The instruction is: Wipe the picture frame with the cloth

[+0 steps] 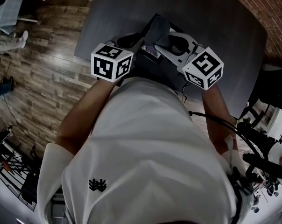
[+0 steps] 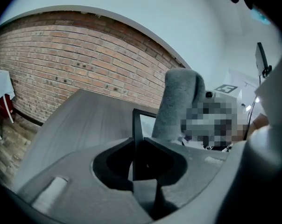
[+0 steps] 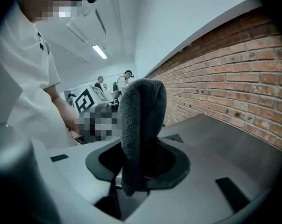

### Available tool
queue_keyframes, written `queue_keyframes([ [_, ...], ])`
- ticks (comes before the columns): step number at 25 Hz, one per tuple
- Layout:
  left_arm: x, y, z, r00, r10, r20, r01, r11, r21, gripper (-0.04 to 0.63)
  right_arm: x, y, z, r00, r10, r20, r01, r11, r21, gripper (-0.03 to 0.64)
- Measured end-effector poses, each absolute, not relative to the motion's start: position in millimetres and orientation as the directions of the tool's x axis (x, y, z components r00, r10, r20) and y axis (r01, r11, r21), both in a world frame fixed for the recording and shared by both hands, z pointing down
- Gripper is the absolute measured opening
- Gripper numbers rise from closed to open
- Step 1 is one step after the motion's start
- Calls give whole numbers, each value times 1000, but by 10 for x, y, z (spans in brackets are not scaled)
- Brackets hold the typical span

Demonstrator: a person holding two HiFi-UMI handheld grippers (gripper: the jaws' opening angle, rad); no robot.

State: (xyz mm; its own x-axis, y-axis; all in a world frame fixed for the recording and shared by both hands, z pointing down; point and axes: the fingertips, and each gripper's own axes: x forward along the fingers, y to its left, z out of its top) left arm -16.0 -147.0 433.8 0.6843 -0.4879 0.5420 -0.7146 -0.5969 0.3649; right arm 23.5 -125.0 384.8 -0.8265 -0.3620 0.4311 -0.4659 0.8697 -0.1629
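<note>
Torso in white shirt fills the head view; beyond, over the table, left gripper clamps one thin edge of the picture frame, right gripper pinches the grey cloth beside its face. Risk, as judged: wiping pressure away from that single edge hold could lever the frame out of the jaws.

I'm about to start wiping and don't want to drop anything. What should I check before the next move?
1. Left gripper shut on the picture frame: ok.
2. Right gripper shut on the cloth: ok.
3. Frame upright, gripped by its edge: ok.
4. Cloth touching the frame's glass: cannot tell; they stand close together in the left gripper view.
5. Table under both grippers: ok.
</note>
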Motion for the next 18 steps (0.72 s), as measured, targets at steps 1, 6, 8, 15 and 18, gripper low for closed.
queue_keyframes([
  [1,-168,-1463,4335,686,-488,540,-713,-598,366,75,293,-1321,3859,-811,-387,439,-493,857,-154,146],
  [6,-211,-1421,4332,692,-487,532,-707,-606,364,75,616,-1670,3822,-722,-512,465,-612,786,-87,144],
  [8,-228,-1418,4330,693,-489,530,-706,-609,362,75,664,-1727,3757,-712,-531,460,-627,776,-74,144],
  [15,-256,-1397,4353,699,-471,538,-693,-629,351,75,59,-1448,3532,-820,-386,423,-458,885,-79,144],
  [18,-251,-1367,4341,704,-459,541,-683,-647,340,74,-69,-1512,3677,-791,-377,482,-456,888,-54,144],
])
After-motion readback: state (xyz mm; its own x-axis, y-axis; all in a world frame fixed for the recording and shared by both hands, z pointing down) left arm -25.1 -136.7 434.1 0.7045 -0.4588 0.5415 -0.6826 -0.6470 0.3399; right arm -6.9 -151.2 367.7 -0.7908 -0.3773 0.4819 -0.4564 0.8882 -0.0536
